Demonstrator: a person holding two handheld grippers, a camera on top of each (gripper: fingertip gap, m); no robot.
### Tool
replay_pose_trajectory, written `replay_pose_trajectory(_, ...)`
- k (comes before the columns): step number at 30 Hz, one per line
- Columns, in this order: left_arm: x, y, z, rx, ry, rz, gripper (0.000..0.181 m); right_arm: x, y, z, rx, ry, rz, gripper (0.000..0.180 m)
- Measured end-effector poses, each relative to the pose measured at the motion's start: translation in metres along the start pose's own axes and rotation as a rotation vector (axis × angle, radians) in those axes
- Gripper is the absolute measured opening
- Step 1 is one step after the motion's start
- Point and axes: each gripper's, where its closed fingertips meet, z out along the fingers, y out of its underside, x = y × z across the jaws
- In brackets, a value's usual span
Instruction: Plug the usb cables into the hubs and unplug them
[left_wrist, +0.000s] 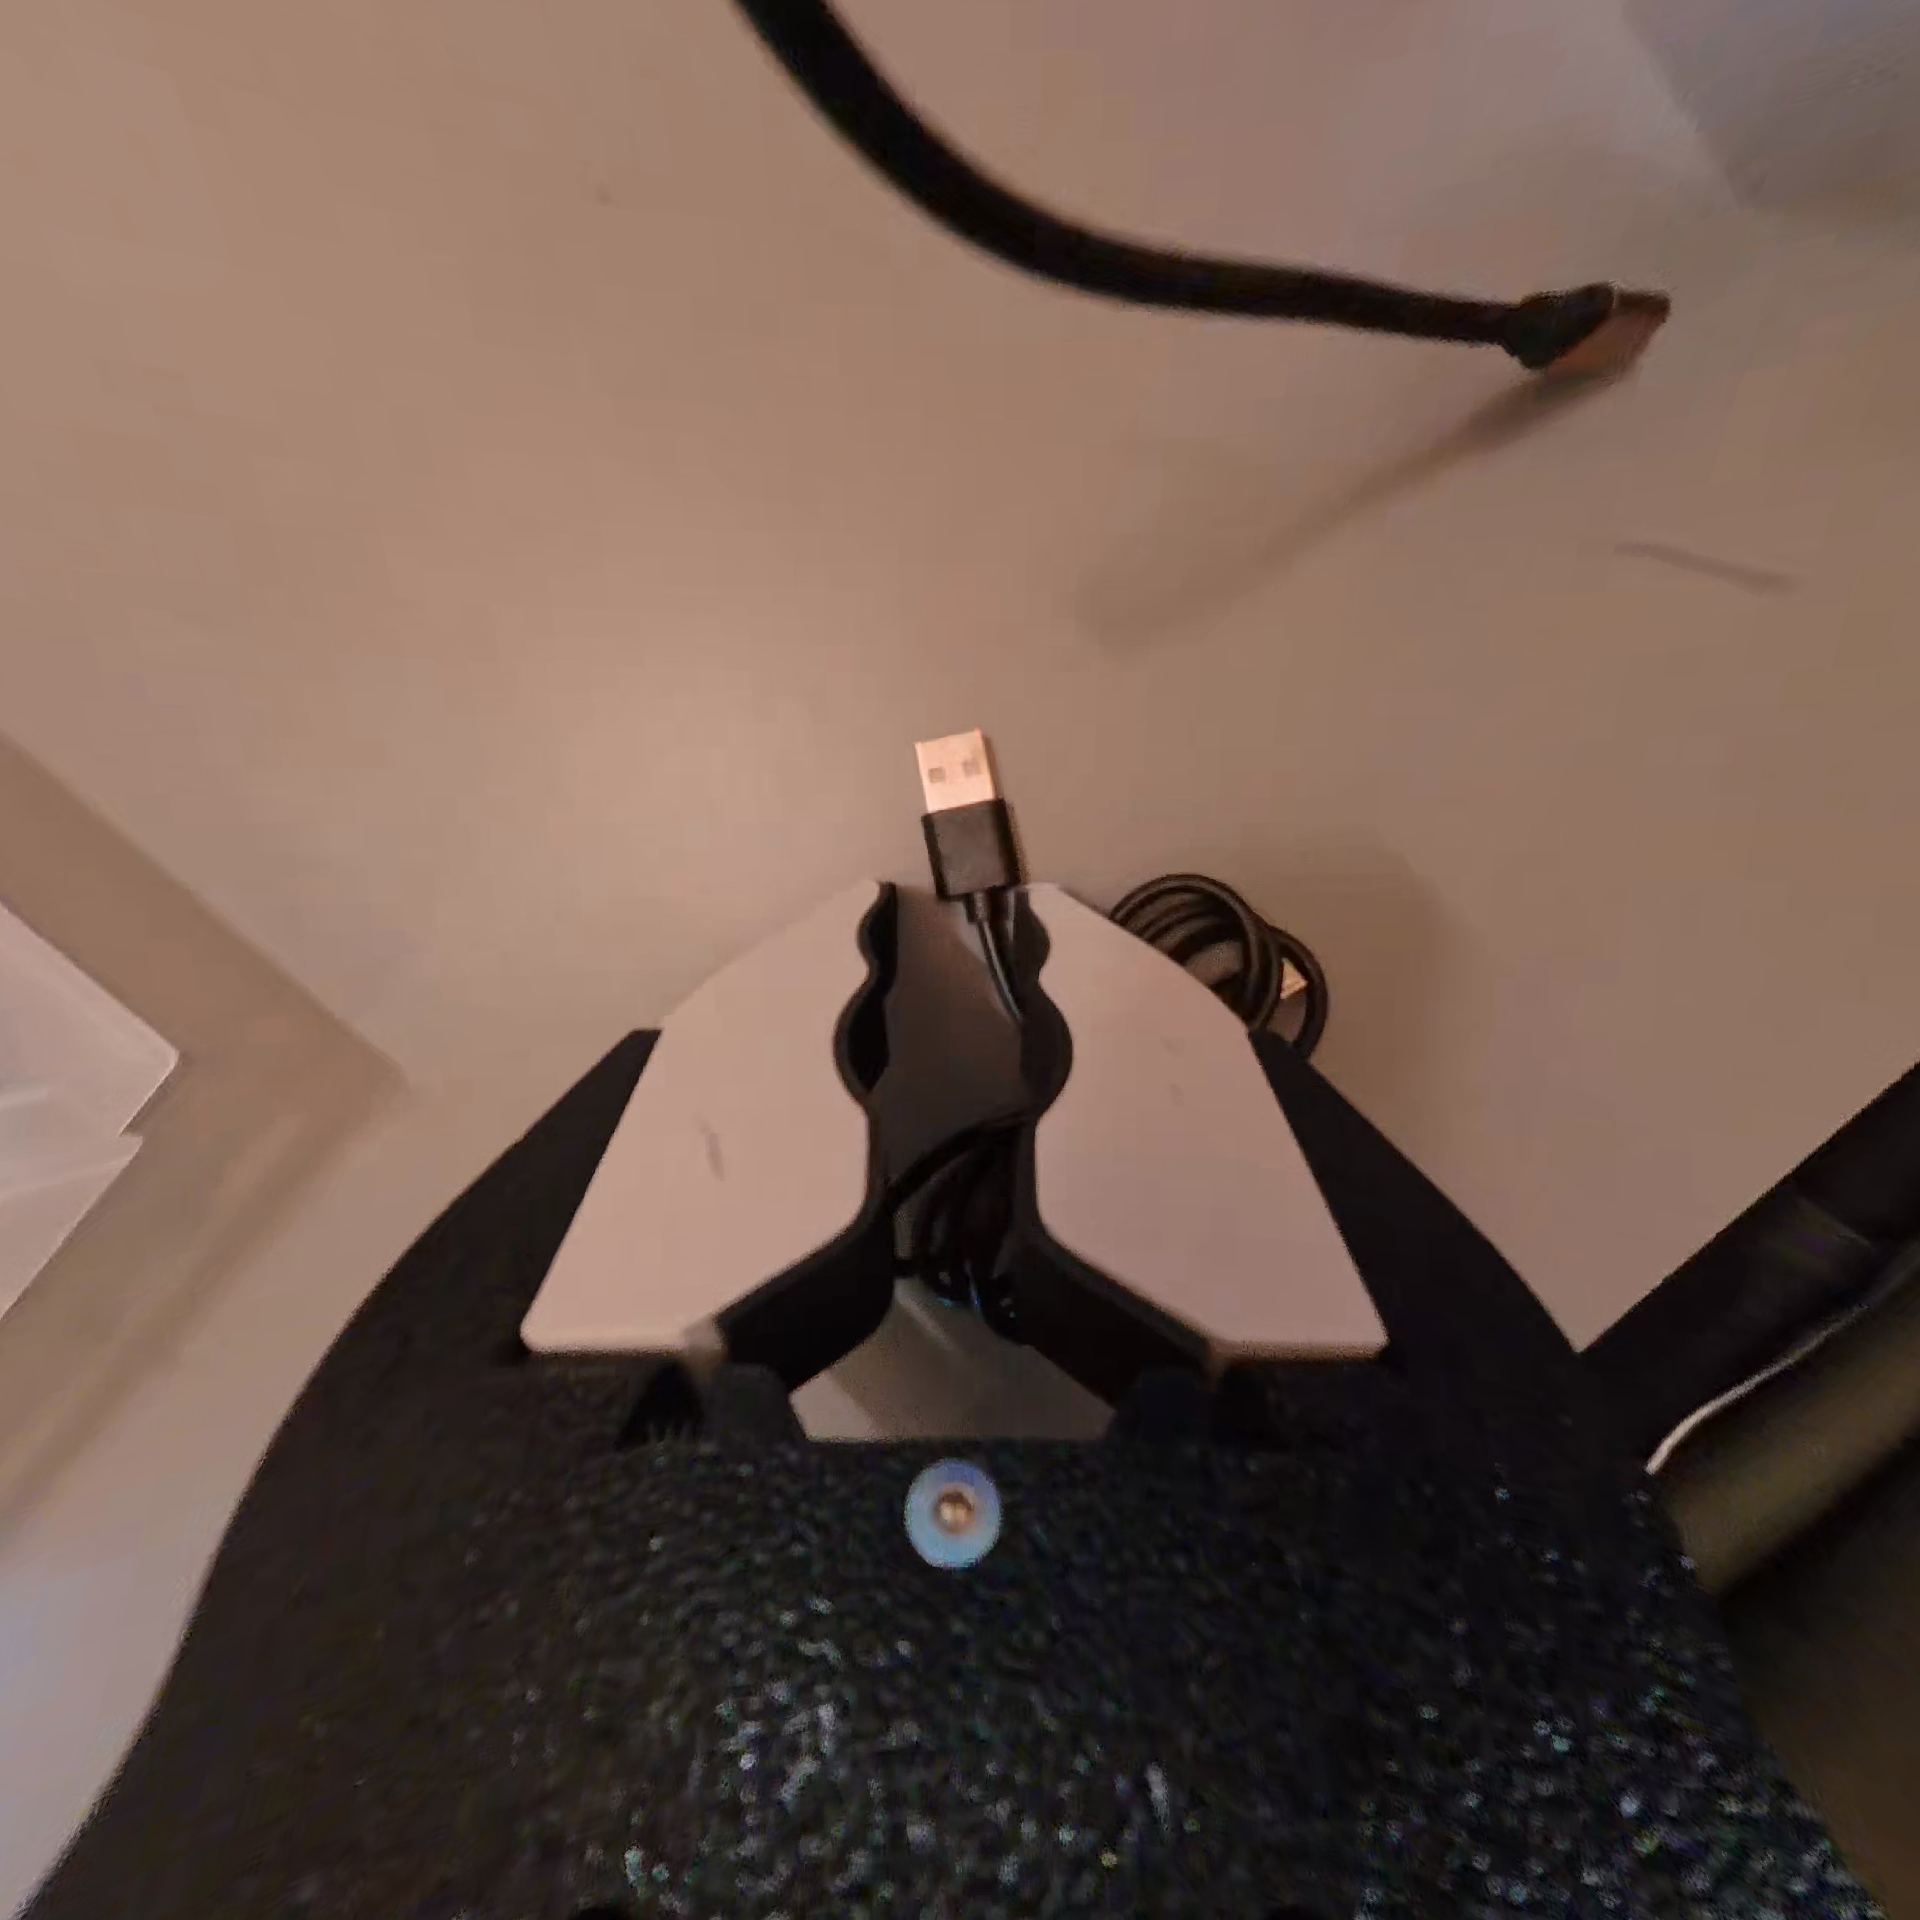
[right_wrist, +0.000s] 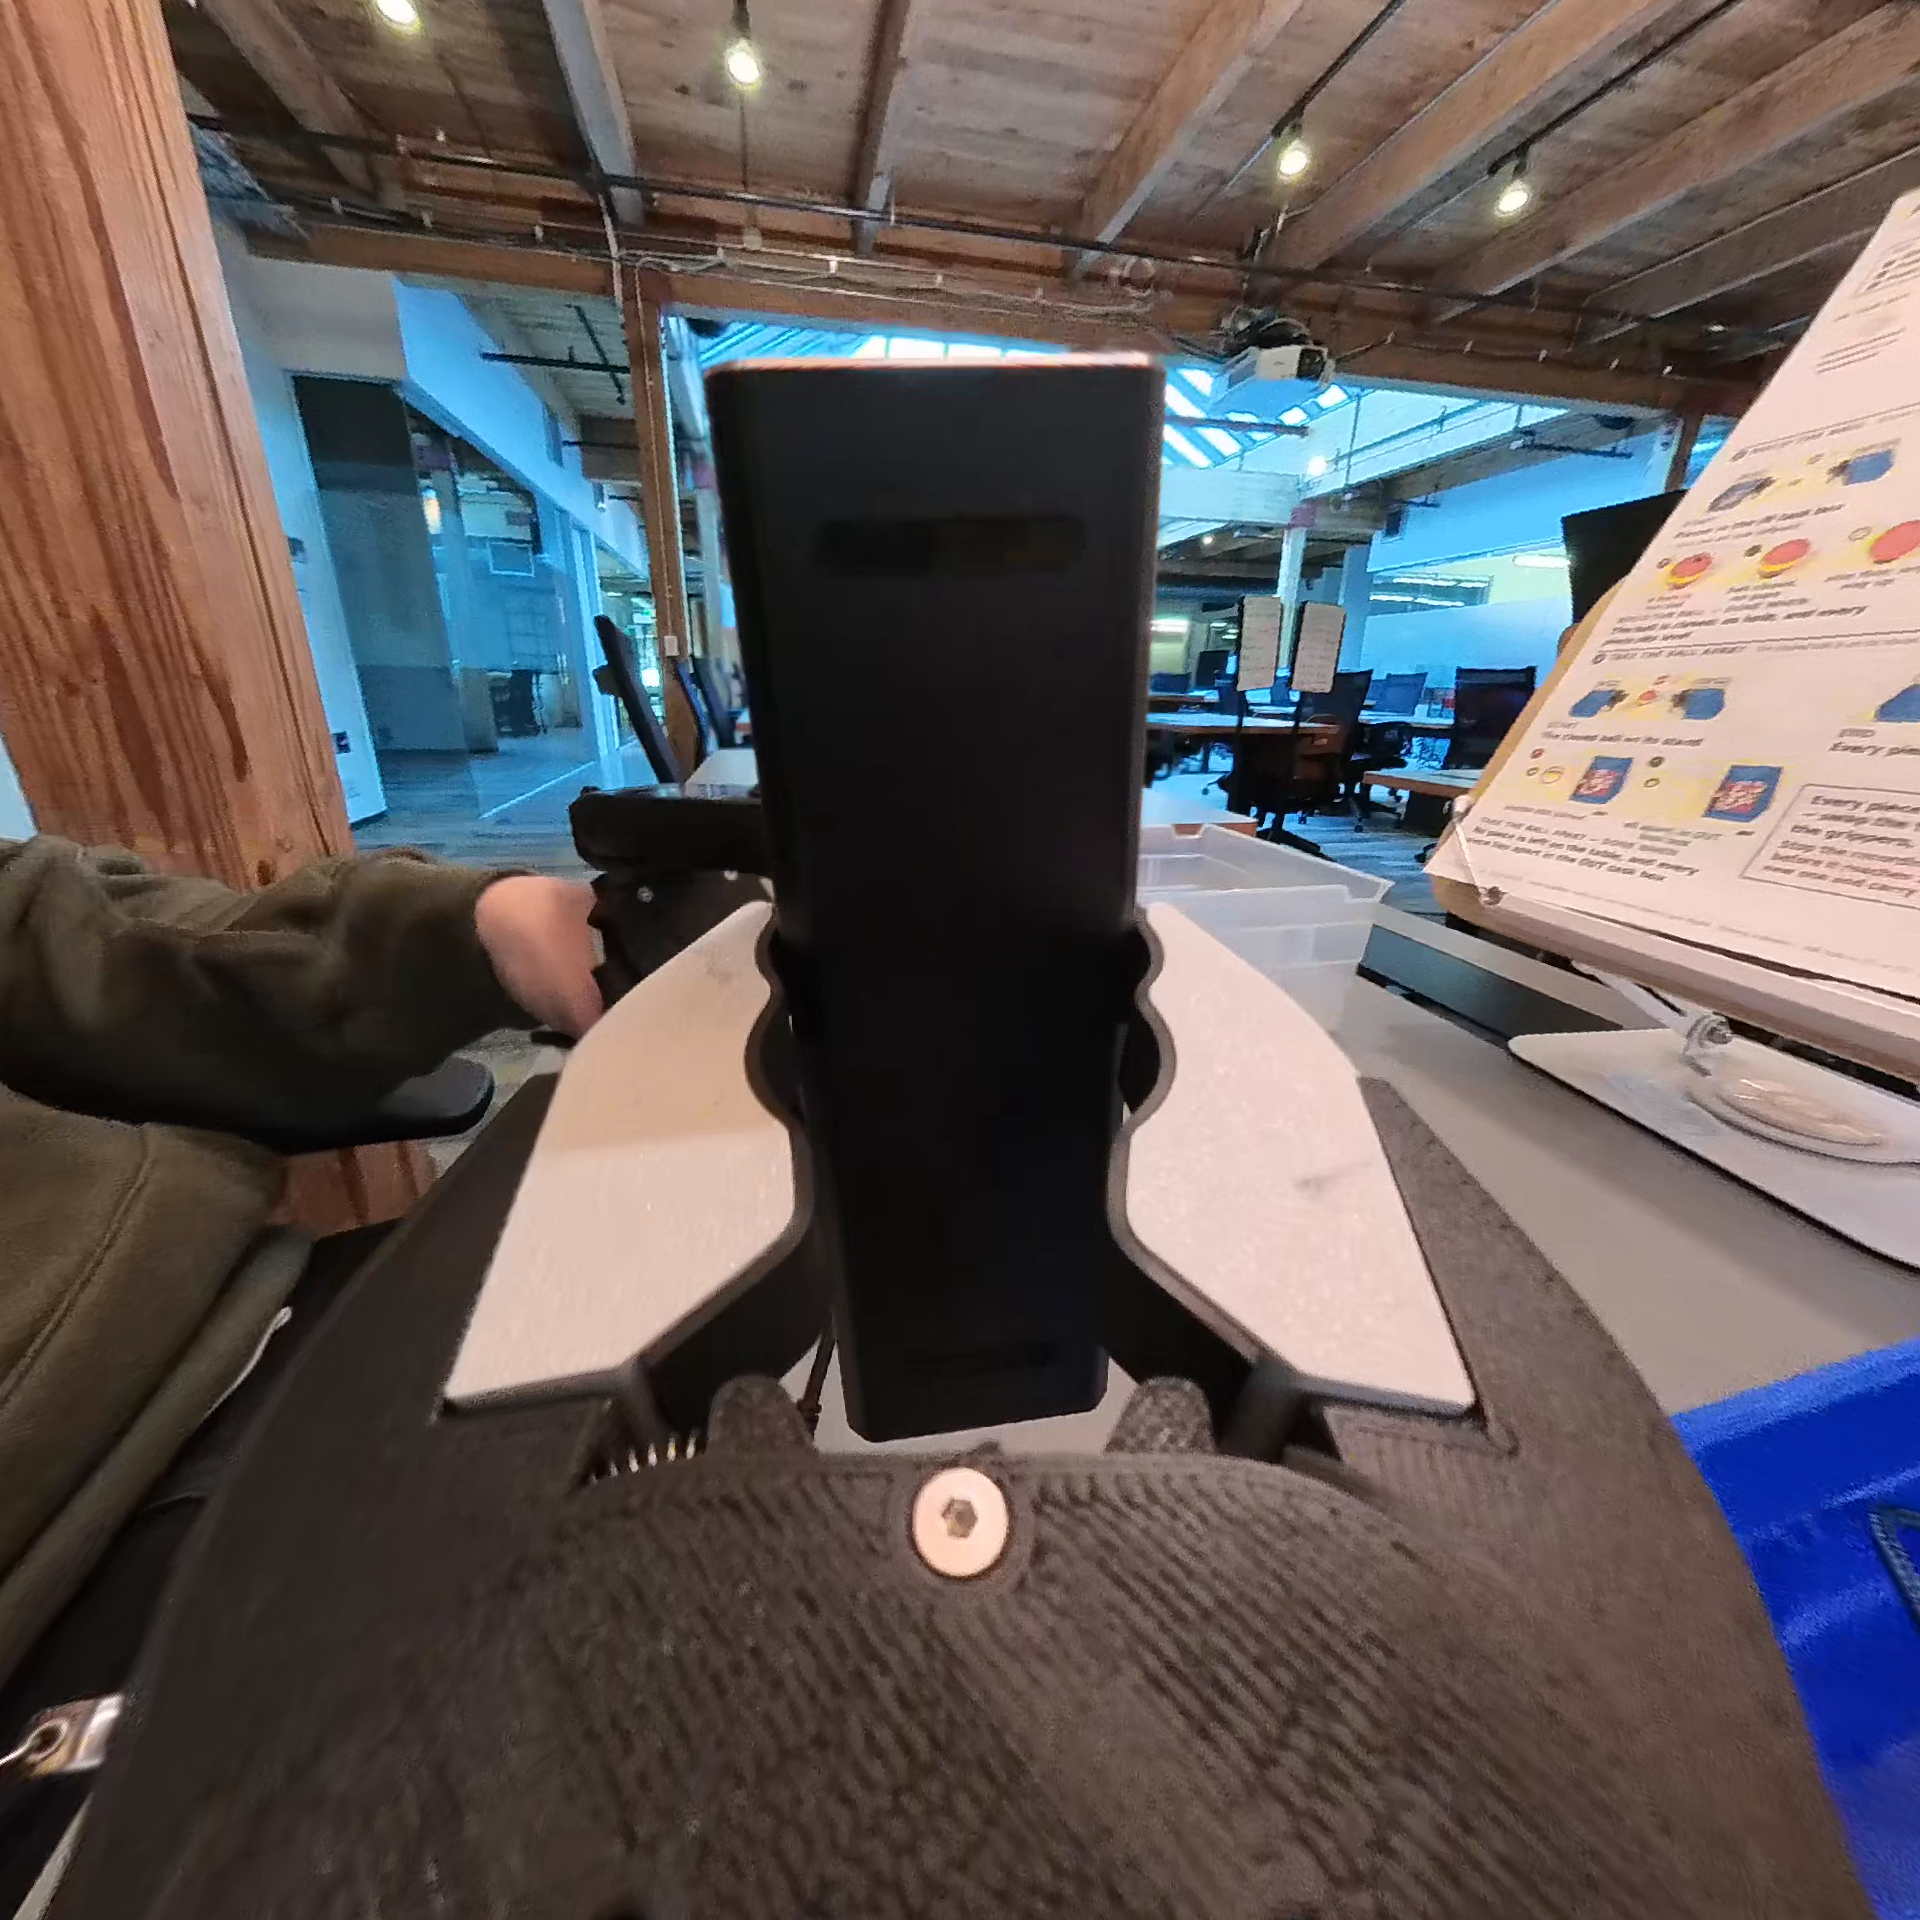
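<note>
L gripper (left_wrist: 961, 914) clamped on thin black USB-A cable (left_wrist: 961, 821), plug sticking out fwd above table (left_wrist: 416, 468); rest of cable coiled just behind fingers. R gripper (right_wrist: 951, 997) clamped on black hub (right_wrist: 935, 727), held upright. Plug not in hub yet; plug-in + unplug left, judging by this. Second, thicker cable (left_wrist: 1143, 249) dangling loose nearby, could snag. Clear bin (right_wrist: 1268, 904), instruction sheet (right_wrist: 1714, 675) off to R

A clear plastic bin (right_wrist: 1262, 914) sits on the grey worktop (right_wrist: 1538, 1236), with a blue bin (right_wrist: 1829, 1538) at the near right edge. An instruction sheet (right_wrist: 1714, 665) leans tilted on a white stand (right_wrist: 1704, 1101). Left, a wooden post (right_wrist: 135, 436) rises; office chairs (right_wrist: 1340, 727) stand far behind.
</note>
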Motion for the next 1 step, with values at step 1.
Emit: replay_pose_trajectory(1,0.0002,-0.0011,0.0008,-0.004,0.0,0.002,0.019,-0.0016,0.0023,0.0005,-0.003,-0.013,0.006,0.062)
